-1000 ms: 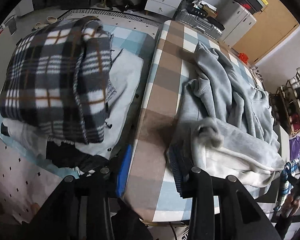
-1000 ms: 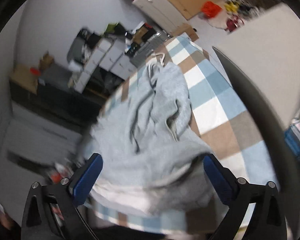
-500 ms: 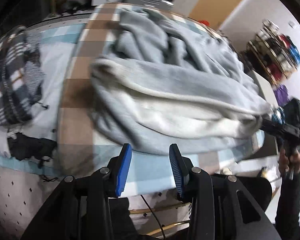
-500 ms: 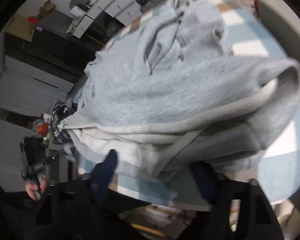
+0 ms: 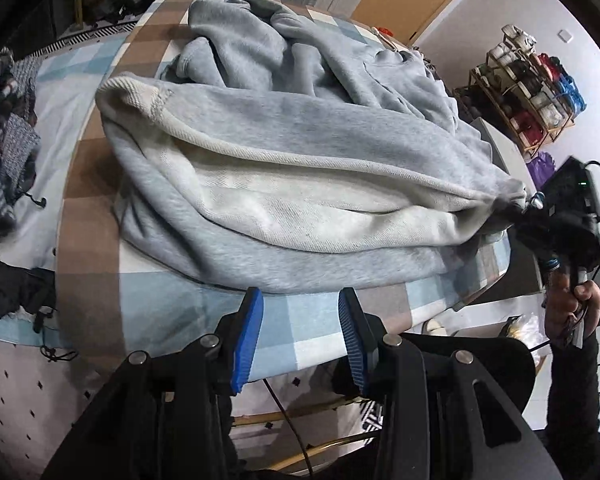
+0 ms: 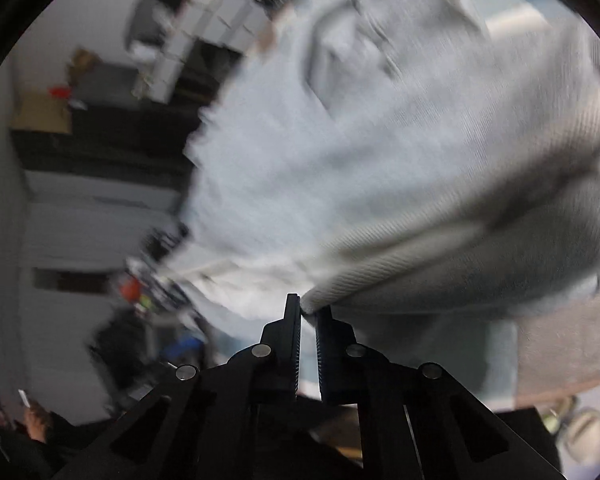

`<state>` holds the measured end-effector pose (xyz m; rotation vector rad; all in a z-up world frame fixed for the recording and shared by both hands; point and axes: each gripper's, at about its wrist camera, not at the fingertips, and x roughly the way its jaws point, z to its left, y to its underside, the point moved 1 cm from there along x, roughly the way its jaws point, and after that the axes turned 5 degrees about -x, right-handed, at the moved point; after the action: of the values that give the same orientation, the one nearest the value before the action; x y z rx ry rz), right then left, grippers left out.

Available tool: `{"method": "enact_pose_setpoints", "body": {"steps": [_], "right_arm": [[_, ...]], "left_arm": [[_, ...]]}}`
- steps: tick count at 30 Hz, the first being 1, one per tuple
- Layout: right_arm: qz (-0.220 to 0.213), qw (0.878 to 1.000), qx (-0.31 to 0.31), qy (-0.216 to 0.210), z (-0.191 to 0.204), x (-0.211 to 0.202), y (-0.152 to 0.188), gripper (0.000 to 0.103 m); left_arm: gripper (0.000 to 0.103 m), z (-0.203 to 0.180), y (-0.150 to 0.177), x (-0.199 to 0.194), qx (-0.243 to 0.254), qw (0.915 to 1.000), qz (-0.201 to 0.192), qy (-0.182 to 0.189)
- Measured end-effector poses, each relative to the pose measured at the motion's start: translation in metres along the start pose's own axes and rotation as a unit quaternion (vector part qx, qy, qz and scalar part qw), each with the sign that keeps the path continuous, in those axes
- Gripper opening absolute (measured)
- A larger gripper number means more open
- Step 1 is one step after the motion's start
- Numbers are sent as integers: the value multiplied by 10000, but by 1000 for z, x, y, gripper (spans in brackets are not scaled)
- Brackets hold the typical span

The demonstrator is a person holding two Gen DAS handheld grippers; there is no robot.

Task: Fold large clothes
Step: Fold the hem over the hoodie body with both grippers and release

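grey sweatshirt: one corner held, one still to grab

the grey sweatshirt lies in a big rumpled heap on the bench, which has a blue, brown and white checked cloth. its bottom edge faces us, and the pale inside shows.

the right tongs are squeezed tight on the ribbed hem at the right corner. you can see them from the other side too, with the cloth pulled to a point there.

the left tongs are partly open and hold nothing. they hover just in front of the hem, near the middle.

to do this step well, i think the left tongs should go to the far left corner of the hem and pinch both layers there. then pull gently apart so the edge goes straight. don't tug hard, or the cloth may slip out of the right tongs. the right view is blurry.
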<state>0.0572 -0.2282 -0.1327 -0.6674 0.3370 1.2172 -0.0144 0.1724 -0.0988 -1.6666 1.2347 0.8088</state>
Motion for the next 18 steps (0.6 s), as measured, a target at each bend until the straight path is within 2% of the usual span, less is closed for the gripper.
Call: {"method": "enact_pose_setpoints", "body": {"steps": [5,7,9,11,15,17,18], "right_arm": [[-609,9970,-246,-420,28,-31,-10,7],[-715,9954,-243,-584,34,-38,-12,7],[-779,9962,-110,-373,33,-42,-17,7],[-740,9965,156,-343,19,-37,-20,8],[-934,9927,521,-565,-14,-38,-27,8],[-955,9935,569,-235,-22,-34,-30,8],[-834,9947,589,-134,-26,-31,-31,8]], "left_arm": [[33,-2,-3,1,52,9999,-62,-68],[33,-1,-7,1,45,9998,-105,-137],[33,5,-11,-2,-45,9997,-193,-146],[33,13,-16,-5,-196,9991,-313,-227],[33,28,-24,-9,-150,9957,-502,-769],[33,40,-31,-11,-193,9935,-540,-986],[33,47,-34,-13,-255,9919,-606,-1083]]}}
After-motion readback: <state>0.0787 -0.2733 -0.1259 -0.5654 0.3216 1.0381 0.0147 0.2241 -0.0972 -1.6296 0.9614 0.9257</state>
